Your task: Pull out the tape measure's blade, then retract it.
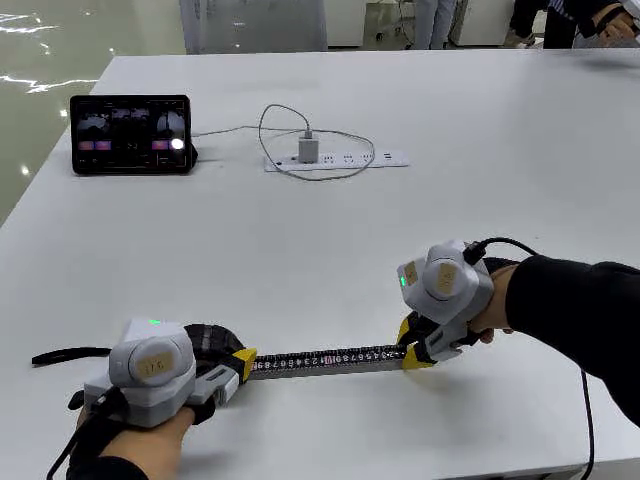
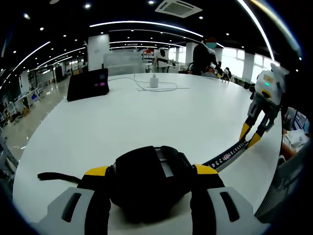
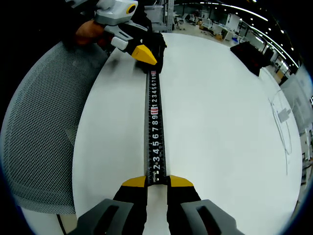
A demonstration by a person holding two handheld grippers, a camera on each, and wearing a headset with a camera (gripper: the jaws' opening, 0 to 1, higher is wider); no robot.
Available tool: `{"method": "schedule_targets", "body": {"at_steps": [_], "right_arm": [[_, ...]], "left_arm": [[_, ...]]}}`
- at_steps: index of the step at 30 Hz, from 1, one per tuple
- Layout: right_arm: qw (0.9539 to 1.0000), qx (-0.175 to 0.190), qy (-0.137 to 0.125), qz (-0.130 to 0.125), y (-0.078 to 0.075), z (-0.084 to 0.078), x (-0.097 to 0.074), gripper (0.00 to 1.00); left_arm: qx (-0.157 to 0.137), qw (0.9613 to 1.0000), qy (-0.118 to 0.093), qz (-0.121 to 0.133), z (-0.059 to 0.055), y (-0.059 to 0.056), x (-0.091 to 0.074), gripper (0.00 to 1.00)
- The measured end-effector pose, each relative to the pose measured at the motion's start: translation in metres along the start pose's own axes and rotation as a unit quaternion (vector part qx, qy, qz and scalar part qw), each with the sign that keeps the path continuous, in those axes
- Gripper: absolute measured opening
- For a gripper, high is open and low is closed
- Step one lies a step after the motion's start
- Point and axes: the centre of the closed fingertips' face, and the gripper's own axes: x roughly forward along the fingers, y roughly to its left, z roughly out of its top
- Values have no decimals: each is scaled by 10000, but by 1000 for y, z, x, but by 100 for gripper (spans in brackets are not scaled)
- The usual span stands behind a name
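Note:
The black tape measure case point(image 1: 212, 345) lies near the table's front left, and my left gripper point(image 1: 238, 366) is shut on it; the case point(image 2: 149, 178) sits between the yellow-tipped jaws in the left gripper view. Its dark blade point(image 1: 325, 359) with white numbers runs out flat to the right across the table. My right gripper point(image 1: 412, 356) is shut on the blade's free end. In the right gripper view the blade point(image 3: 154, 127) stretches from my right gripper point(image 3: 157, 182) away to the case point(image 3: 149, 46). A black wrist strap point(image 1: 68, 354) trails left from the case.
A tablet point(image 1: 131, 134) stands at the back left of the white table point(image 1: 330, 220). A white power strip point(image 1: 335, 160) with a charger and looped cable lies at the back centre. People stand beyond the far edge. The table's front edge is close behind both grippers.

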Motion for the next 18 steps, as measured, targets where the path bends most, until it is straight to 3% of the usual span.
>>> {"method": "schedule_targets", "body": {"at_steps": [18], "right_arm": [[10000, 67, -11, -15, 0, 6, 3, 11]], "left_arm": [[20, 10000, -5, 5, 0, 0, 0, 62]]}}
